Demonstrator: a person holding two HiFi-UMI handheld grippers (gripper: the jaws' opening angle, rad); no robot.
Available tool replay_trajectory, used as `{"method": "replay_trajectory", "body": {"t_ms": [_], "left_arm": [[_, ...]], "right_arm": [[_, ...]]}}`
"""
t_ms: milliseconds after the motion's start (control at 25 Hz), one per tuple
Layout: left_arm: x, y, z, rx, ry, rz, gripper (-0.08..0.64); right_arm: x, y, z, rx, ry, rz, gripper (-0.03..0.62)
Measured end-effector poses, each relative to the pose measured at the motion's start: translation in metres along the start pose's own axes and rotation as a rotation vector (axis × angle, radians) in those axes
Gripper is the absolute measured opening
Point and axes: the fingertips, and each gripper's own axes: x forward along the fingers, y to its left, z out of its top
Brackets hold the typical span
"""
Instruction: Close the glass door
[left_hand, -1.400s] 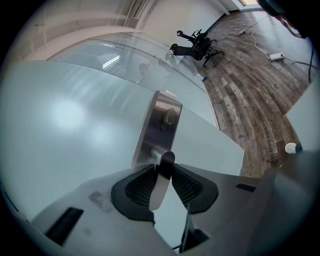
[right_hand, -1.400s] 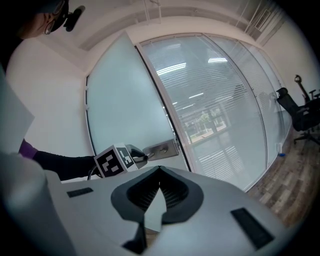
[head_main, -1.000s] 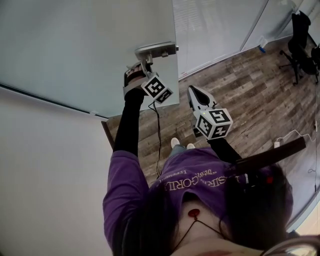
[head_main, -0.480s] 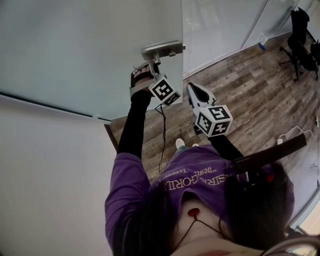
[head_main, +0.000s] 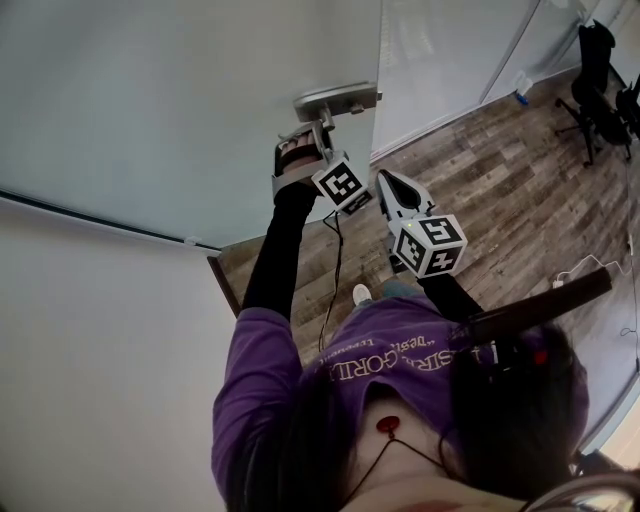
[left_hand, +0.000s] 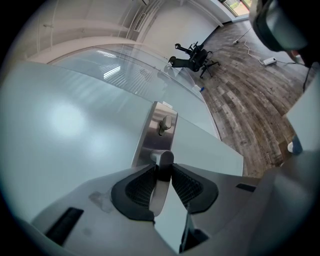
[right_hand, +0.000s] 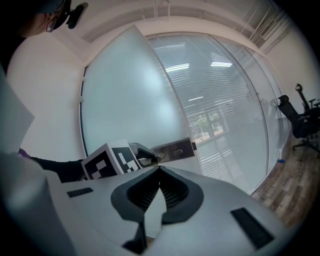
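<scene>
The frosted glass door (head_main: 180, 110) stands ajar, with a steel lock plate (head_main: 338, 99) near its free edge. My left gripper (head_main: 312, 135) reaches up to that plate. In the left gripper view its pads press on either side of the lever handle (left_hand: 162, 159), below the plate (left_hand: 155, 130) and its thumb turn. My right gripper (head_main: 388, 182) hangs free beside the door's edge, apart from the door. In the right gripper view its jaws (right_hand: 159, 169) meet at the tips with nothing between them. That view also takes in the door (right_hand: 130, 105) and the left gripper's marker cube (right_hand: 110, 160).
A fixed glass wall with blinds (head_main: 450, 50) runs to the right of the door. Wooden floor (head_main: 500, 190) lies below, with an office chair (head_main: 600, 80) at the far right and a white cable with a power strip (head_main: 555, 288). A white wall (head_main: 90, 350) fills the left.
The door's free edge and the left gripper on its handle have swung right in the head view, towards the glass wall. The right gripper has shifted only slightly.
</scene>
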Motion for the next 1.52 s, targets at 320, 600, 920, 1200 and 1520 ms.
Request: {"method": "replay_trajectory", "body": {"t_ms": [320, 600, 920, 1200, 1520], "left_arm": [[0.012, 0.008, -0.003, 0.01, -0.013, -0.006, 0.107], [0.027, 0.015, -0.004, -0.016, -0.02, 0.002, 0.107], [0.056, 0.031, -0.012, 0.017, 0.032, 0.023, 0.107], [0.081, 0.046, -0.014, 0.019, 0.061, 0.03, 0.107], [0.088, 0.048, -0.015, -0.004, 0.078, 0.033, 0.107]], "right_arm": [[0.013, -0.005, -0.001, 0.002, 0.016, -0.026, -0.015], [0.036, -0.025, 0.01, 0.004, 0.004, -0.032, -0.015], [0.073, -0.047, 0.033, 0.012, 0.007, -0.008, -0.014], [0.105, -0.066, 0.048, 0.015, 0.014, 0.018, -0.014], [0.114, -0.079, 0.044, 0.001, 0.032, 0.06, -0.015]]}}
